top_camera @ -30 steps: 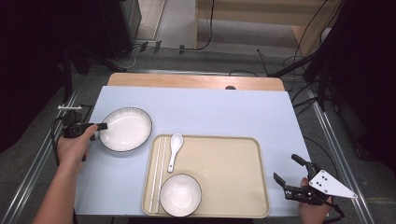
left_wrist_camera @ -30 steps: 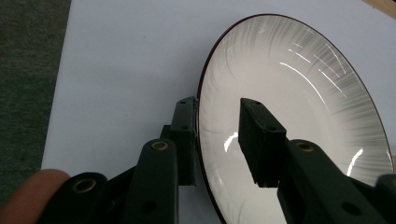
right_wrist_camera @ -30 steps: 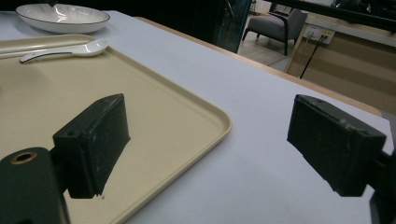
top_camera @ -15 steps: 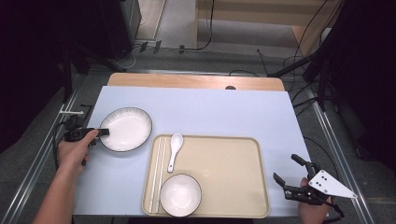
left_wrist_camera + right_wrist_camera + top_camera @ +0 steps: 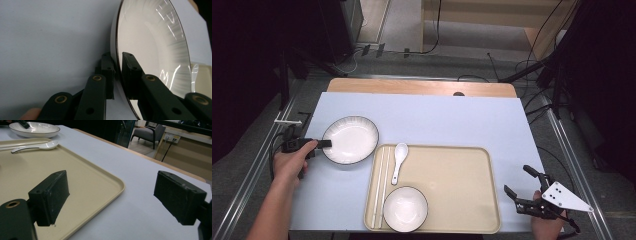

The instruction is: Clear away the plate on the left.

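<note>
**Left gripper clamped on plate rim beside the tray**

The tray point(image 5: 447, 210) served as the landmark, lying on the pale blue table point(image 5: 437, 120). The plate point(image 5: 350, 140), white with a dark rim, rested on the table just off the tray's far-left corner, its edge close to the tray's rim. The left gripper point(image 5: 323, 144) met the plate on the side away from the tray; in the left gripper view its jaws were closed on the rim point(image 5: 117, 75), one pad under the plate and one inside it. Within the tray, chopsticks point(image 5: 381, 185) lay along the left wall, a spoon point(image 5: 398, 159) lay beside them toward the far edge, and a bowl point(image 5: 405, 208) sat at the near-left corner. The right gripper point(image 5: 519, 192) was just off the tray's near-right corner, above the table, its jaws spread wide and holding nothing; the right gripper view showed the tray's corner point(image 5: 117, 186) between the two pads point(image 5: 50, 195).
</note>
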Tool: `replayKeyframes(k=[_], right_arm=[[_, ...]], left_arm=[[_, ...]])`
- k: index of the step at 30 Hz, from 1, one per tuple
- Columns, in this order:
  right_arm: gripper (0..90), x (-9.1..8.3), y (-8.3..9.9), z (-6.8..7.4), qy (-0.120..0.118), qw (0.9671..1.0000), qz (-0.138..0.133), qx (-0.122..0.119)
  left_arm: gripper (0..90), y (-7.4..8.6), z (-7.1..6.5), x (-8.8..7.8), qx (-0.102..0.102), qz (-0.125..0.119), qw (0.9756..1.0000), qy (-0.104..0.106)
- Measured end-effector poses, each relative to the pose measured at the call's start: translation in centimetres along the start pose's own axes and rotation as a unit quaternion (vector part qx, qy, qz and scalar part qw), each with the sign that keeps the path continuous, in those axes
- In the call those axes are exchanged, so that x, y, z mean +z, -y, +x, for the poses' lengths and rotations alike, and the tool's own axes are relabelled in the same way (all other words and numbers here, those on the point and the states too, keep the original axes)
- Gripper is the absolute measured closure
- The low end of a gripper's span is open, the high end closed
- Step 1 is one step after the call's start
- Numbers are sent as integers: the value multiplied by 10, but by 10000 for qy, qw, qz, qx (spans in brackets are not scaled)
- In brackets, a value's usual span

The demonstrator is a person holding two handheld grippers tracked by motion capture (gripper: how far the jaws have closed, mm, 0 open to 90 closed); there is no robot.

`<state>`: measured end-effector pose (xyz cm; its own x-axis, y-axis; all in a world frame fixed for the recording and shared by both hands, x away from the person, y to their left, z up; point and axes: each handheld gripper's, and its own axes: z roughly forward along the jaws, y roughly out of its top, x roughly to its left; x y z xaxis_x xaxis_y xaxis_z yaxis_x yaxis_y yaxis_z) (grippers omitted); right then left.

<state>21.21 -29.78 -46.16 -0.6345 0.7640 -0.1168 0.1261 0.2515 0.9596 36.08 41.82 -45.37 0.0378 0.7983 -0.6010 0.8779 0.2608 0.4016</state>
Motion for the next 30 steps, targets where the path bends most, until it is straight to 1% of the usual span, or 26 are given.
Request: replayKeyframes(k=[1,2,3,4,7,9,10,11,12,13,14,16,19,22,24,28,29,30], right_arm=[[130,0,0,0,0,10000,0,0],[130,-1,0,0,20,10000,-8,24],[130,-1,0,-1,18,10000,-13,19],[130,-2,0,-1,34,10000,-17,23],[130,-2,1,-2,41,10000,-35,16],[130,-3,1,-2,42,10000,-35,18],[130,-3,1,-2,47,10000,-38,36],[130,-3,1,-2,36,10000,-41,48],[130,-3,1,-2,31,10000,-44,48],[130,-3,1,-2,31,10000,-44,48],[130,-3,1,-2,22,10000,-38,35],[130,-3,1,-2,20,10000,-38,32],[130,-3,1,-1,20,10000,-43,32],[130,-3,1,-1,29,10000,-45,40],[130,-3,1,-1,35,10000,-50,32],[130,-3,1,-1,23,10000,-48,36],[130,-3,1,-1,23,10000,-48,36],[130,-3,1,-1,25,10000,-53,33]], left_arm=[[836,0,0,0,0,0,10000,0],[854,-1,-2,-1,-101,-161,9997,183],[866,-1,-2,-1,-101,-161,9997,183],[867,-2,-7,-1,-83,-235,9995,205],[868,-2,-6,-2,-87,-263,9995,174],[868,-1,-4,-4,-83,-309,9994,113],[868,0,-3,-6,-48,-367,9993,110],[869,0,-3,-6,-48,-367,9993,110],[869,0,-5,-7,34,-408,9991,79],[869,0,-5,-7,34,-408,9991,79],[868,0,-8,-8,111,-410,9991,38],[868,0,-9,-9,107,-424,9990,24],[868,0,-9,-11,118,-487,9987,43],[868,0,-9,-13,130,-495,9987,71],[869,0,-10,-15,125,-514,9985,122],[868,0,-14,-20,208,-571,9980,189],[868,0,-14,-20,208,-571,9980,189],[869,0,-16,-21,160,-605,9977,242]])
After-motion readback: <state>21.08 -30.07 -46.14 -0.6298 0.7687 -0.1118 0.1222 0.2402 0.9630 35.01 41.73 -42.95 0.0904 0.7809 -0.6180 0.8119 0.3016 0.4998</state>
